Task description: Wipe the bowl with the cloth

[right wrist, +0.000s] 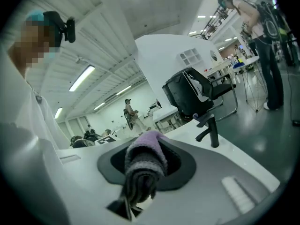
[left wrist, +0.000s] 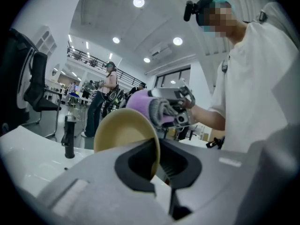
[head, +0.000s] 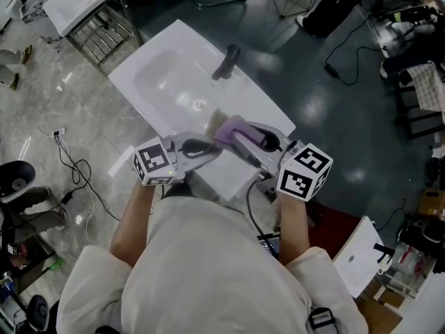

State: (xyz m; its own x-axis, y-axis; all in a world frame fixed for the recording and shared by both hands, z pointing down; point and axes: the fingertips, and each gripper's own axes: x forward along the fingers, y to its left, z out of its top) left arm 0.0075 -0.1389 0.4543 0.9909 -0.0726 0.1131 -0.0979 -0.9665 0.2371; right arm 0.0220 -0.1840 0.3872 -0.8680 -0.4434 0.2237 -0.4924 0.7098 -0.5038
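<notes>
A tan bowl (left wrist: 123, 134) stands on edge over the white sink, and my left gripper (left wrist: 157, 167) is shut on its rim. In the head view only a sliver of the bowl (head: 216, 122) shows, beside the left gripper (head: 206, 147). My right gripper (right wrist: 140, 175) is shut on a folded purple and grey cloth (right wrist: 145, 159). Seen from the left gripper view, the cloth (left wrist: 149, 106) sits just behind the bowl's upper edge; whether they touch I cannot tell. From above, the cloth (head: 232, 126) lies at the tip of the right gripper (head: 240, 136).
Below both grippers is the white sink basin (head: 167, 75) with a black faucet (head: 227, 61) at its far edge. A black office chair (right wrist: 197, 95) stands behind the sink. Cables (head: 76, 172) lie on the floor at left. Other people stand far back.
</notes>
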